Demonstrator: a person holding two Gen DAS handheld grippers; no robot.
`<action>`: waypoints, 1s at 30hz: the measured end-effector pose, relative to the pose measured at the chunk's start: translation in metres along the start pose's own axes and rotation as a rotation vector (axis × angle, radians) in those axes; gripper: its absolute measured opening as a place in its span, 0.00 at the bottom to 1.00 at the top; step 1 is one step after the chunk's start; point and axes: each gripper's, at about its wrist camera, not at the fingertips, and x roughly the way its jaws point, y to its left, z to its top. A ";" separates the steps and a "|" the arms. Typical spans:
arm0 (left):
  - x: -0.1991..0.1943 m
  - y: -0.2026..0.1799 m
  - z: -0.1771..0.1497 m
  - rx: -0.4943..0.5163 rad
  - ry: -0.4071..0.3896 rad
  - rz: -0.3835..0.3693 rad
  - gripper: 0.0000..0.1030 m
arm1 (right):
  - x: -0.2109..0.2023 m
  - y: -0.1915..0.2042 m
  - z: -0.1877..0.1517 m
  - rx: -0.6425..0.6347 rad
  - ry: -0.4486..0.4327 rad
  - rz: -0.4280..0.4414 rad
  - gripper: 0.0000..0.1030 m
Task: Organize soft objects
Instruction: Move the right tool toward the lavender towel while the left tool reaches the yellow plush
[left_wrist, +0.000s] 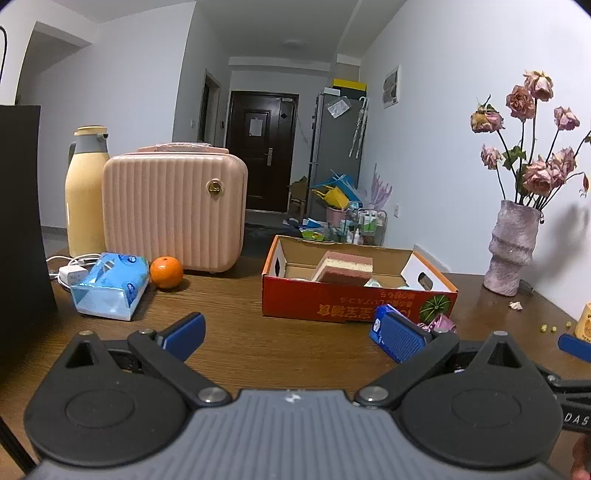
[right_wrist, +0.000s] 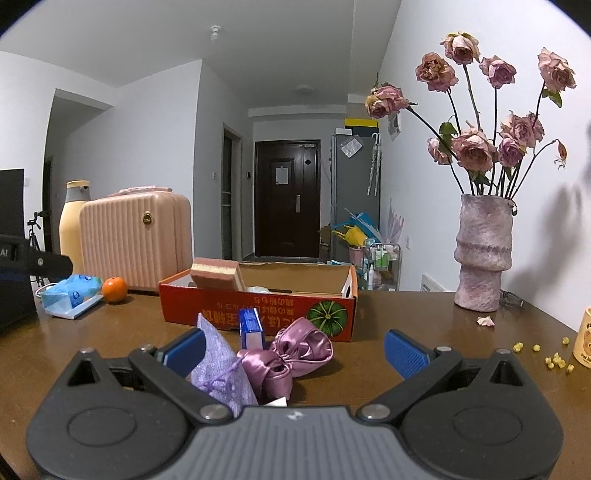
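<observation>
Both grippers are held low and level over the wooden table (left_wrist: 236, 295), pointing toward the far hallway. The left gripper (left_wrist: 291, 336) has its blue-padded fingers (left_wrist: 400, 338) spread wide with only bare tabletop between them, so it is released and grasps nothing. The right gripper (right_wrist: 295, 349) is likewise splayed apart; two soft pouches lie on the table between its fingers without being pinched: one lavender mesh sachet (right_wrist: 218, 363) on the left, leaning against the left finger, and one shiny purple satin pouch (right_wrist: 291, 354) touching it on the right. Behind them (visible from the right wrist) the left gripper's blue finger (right_wrist: 251, 328) stands just in front of the one red cardboard box (right_wrist: 258, 306), which is open at the top. Inside the box one pink-and-cream sponge (left_wrist: 343, 267) leans tilted at the left end, with some pale items beside it too small to identify. Left of the box lie one orange (left_wrist: 166, 272), one blue tissue pack (left_wrist: 110, 286), and one white charger (left_wrist: 72, 275) with its cable; farther back stand one pink ribbed case (left_wrist: 173, 210) and one yellow thermos (left_wrist: 86, 192). At far right one textured vase (right_wrist: 482, 254) holds dried pink roses (right_wrist: 476, 147), with a fallen petal (right_wrist: 485, 320) and yellow crumbs (right_wrist: 554, 360) near it.
</observation>
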 end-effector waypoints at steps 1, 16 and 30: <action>0.001 0.001 0.001 -0.005 0.000 -0.005 1.00 | 0.000 0.000 0.000 0.002 0.001 -0.001 1.00; 0.030 -0.037 0.023 0.081 -0.040 0.018 1.00 | -0.002 -0.007 0.001 0.027 -0.002 -0.004 1.00; -0.021 -0.041 0.029 0.134 -0.053 0.094 1.00 | -0.034 0.000 -0.001 0.028 -0.027 0.046 1.00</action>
